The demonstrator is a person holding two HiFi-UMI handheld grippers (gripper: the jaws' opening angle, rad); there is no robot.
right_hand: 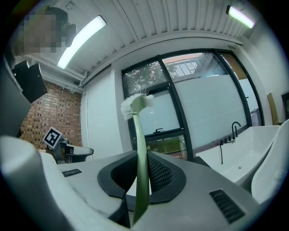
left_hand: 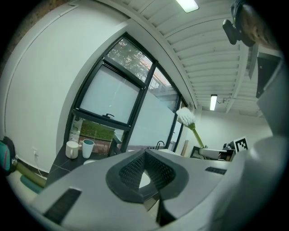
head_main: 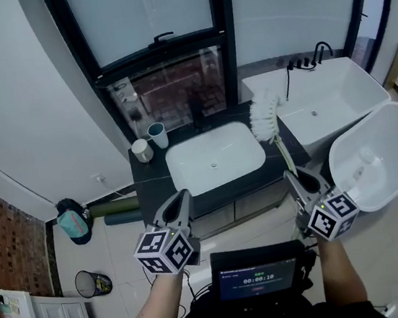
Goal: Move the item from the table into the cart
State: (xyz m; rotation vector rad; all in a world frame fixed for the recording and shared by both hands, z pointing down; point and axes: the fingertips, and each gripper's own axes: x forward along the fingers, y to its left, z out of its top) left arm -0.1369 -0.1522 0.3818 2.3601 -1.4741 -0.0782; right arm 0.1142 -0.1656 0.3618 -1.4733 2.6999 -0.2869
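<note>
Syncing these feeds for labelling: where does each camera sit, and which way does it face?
Head view: on the person's head, steeply down at the washbasin; both forearms, left gripper, right gripper show.
Left gripper view: on the left gripper, toward the window over its own shut jaws.
Right gripper view: on the right gripper, toward the window past jaws clamping the brush.
Shared: all three show the brush.

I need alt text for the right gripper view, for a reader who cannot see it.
The right gripper is shut on the green handle of a white-bristled brush, which points upward. Behind stand a dark-framed window and a white bathtub.
</note>
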